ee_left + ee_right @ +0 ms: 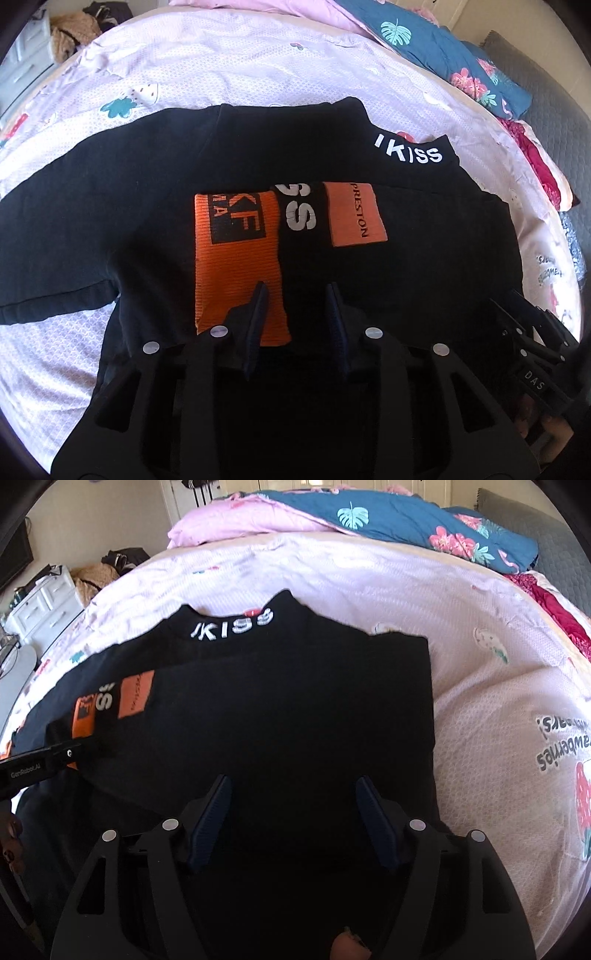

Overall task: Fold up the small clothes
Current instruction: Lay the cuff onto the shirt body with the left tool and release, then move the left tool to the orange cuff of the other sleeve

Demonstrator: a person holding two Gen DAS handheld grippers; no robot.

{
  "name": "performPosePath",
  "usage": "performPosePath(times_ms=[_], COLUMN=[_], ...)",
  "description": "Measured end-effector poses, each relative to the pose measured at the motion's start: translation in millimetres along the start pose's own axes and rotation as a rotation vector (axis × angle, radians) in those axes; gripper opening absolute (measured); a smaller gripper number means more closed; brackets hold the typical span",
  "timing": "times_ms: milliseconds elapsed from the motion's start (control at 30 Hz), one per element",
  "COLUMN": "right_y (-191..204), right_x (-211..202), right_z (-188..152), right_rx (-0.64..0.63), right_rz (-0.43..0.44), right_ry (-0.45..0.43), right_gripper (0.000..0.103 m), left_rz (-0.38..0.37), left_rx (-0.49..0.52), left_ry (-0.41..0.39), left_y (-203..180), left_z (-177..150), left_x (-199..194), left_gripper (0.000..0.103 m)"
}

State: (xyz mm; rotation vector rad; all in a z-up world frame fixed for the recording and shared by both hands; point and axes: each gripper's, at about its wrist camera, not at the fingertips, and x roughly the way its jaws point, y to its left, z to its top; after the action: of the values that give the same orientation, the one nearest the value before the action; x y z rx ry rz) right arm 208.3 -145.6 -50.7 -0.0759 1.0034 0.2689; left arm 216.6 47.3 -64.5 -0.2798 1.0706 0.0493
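Bed (258, 66): pale printed quilt carrying black cotton shirt (147, 206), spread flat for folding.
Left hand-held gripper (297, 291): released, above shirt's near hem.
Right hand-held gripper (293, 784): released wide, likewise.

Bare bedsheet (480, 686) lies open right of the black shirt (295, 709); piled quilts (369, 517) block the far edge.

"PRESTON" – orange patch (357, 214); "KISS" – collar (410, 151)

It was a bedroom in a home. A bed (480, 686) with a pale pink strawberry-print sheet filled the view, a pink and blue floral duvet (388, 520) lay bunched at its far end, and a white drawer unit (44, 602) stood beside it.
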Motion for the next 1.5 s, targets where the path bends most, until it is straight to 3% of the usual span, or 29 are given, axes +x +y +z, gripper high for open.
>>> performPosePath(times_ms=[133,267,367,567,733,1200,1500], right_y=[5,5,7,20,33,92,139], right_x=[-5,-16,-25,-37,-43,-48,-44], right_z=[-2,1,3,5,4,5,8], right_rx=[-0.020,-0.007,0.000,-0.009,-0.008,-0.058,-0.125], right_rz=[0.004,0.018,0.024,0.046,0.062,0.083,0.097], right_ry=[-0.025,-0.081,-0.122,-0.181,-0.188,-0.177,-0.164], right_gripper=[0.077,0.085,0.093,0.097,0.099,0.099,0.099], left_rz=[-0.025,-0.020,-0.006,0.029,0.053,0.082,0.146], left_rx=[0.003,0.018,0.019,-0.019,-0.048,-0.146,-0.226], left_ry=[-0.033,-0.062,-0.084,-0.120,-0.144,-0.212,-0.294], left_y=[3,6,12,29,43,91,128], left_z=[-4,-7,-10,-23,-29,-31,-28], left_x=[-9,-27,-39,-52,-59,-83,-108], left_gripper=[0.029,0.047,0.053,0.079,0.094,0.094,0.094])
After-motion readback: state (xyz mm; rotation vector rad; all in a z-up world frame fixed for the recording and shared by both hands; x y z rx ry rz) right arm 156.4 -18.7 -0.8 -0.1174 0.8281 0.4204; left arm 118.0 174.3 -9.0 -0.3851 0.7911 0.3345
